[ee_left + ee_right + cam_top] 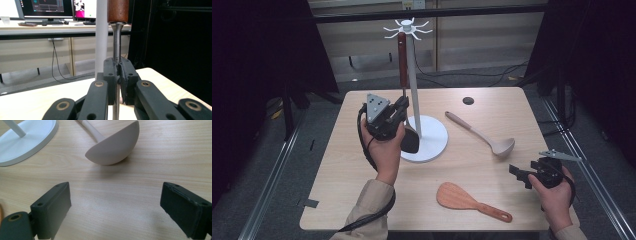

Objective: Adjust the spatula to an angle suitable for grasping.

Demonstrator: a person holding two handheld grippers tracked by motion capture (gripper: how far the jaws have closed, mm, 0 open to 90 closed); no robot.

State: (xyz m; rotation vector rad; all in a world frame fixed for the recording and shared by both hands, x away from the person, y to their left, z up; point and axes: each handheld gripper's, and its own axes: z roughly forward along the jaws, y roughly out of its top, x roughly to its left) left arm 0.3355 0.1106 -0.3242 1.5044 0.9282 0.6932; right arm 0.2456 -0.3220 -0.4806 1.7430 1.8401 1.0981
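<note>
Left gripper [399, 109] sat over the table's [362, 200] left half, jaws clamped on the thin metal shank of a wood-handled utensil [402, 57] — in the left gripper view the jaws met hard around the shank [116, 53] just below the brown handle, with the white pole [101, 37] right behind. The grip low on the shank probably kept the handle end free to reach the hook crown [407, 28] at the top of the stand [414, 85]; whether the handle was already on a hook could not be told. Its dark head [410, 141] hung by the round white base [434, 137], near the table's middle. Right of the base lay a beige ladle [484, 135], handle toward the far edge, bowl toward the right edge — apparently waiting its turn. A wooden rice paddle [467, 201] lay flat by the near edge, blade to the left. Right gripper [518, 174] rested near the near right corner, jaws spread wide and holding nothing; the right gripper view had the ladle bowl [115, 145] ahead of the open jaws and well apart from them — likely parked, aimed at the next pick. A small dark disc [468, 100] sat by the far edge.
</note>
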